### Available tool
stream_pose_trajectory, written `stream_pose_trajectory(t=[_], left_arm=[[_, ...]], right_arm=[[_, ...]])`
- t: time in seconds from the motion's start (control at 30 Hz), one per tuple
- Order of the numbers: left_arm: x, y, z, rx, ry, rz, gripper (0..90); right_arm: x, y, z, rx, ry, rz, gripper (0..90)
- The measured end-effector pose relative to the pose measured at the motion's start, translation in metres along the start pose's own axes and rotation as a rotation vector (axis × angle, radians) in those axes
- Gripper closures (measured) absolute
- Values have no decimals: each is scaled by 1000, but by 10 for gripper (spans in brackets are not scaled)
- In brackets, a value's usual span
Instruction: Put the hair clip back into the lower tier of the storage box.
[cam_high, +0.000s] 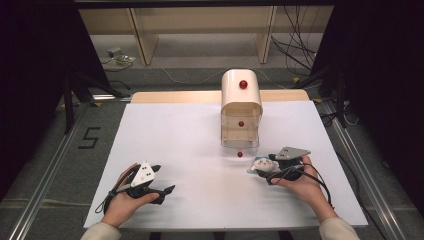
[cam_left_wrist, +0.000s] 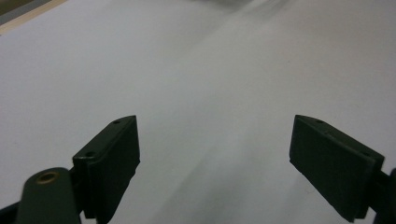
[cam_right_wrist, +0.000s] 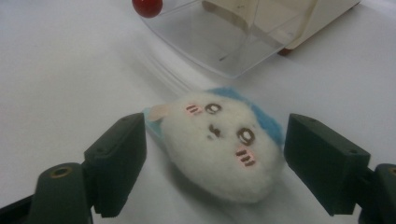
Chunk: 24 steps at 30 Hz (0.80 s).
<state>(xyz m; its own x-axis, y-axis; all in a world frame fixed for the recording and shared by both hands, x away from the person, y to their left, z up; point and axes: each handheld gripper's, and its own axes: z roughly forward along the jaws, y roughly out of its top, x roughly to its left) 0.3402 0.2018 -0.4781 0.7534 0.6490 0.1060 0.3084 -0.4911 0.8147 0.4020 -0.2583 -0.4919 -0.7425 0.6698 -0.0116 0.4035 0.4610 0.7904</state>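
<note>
A small white plush toy (cam_high: 263, 162) with a blue back and pink cheeks lies on the white table in front of the drawer unit. In the right gripper view the plush toy (cam_right_wrist: 219, 144) lies face up between the black jaws of my right gripper (cam_right_wrist: 215, 158). The jaws stand close at its two sides and it does not look squeezed. In the high view my right gripper (cam_high: 260, 168) points left at the toy. My left gripper (cam_high: 164, 180) rests at the near left with its jaws wide apart. In its own view my left gripper (cam_left_wrist: 215, 154) has bare table between them.
A cream drawer unit (cam_high: 241, 100) with red knobs stands at the back centre. Its clear bottom drawer (cam_high: 240, 144) is pulled out, red knob (cam_high: 240, 154) toward me, just beyond the toy; the drawer (cam_right_wrist: 233, 42) looks empty. The white table sheet (cam_high: 190, 145) spreads to the left.
</note>
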Motion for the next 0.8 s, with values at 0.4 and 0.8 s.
stream_pose_trajectory(t=[0.4,0.8], left_arm=[[0,-1,1,3,1,3,162],[0,-1,1,5,0,6,162]], right_arm=[[-2,2,5,43,6,-21,317],[-4,2,6,50,17,-18,372]])
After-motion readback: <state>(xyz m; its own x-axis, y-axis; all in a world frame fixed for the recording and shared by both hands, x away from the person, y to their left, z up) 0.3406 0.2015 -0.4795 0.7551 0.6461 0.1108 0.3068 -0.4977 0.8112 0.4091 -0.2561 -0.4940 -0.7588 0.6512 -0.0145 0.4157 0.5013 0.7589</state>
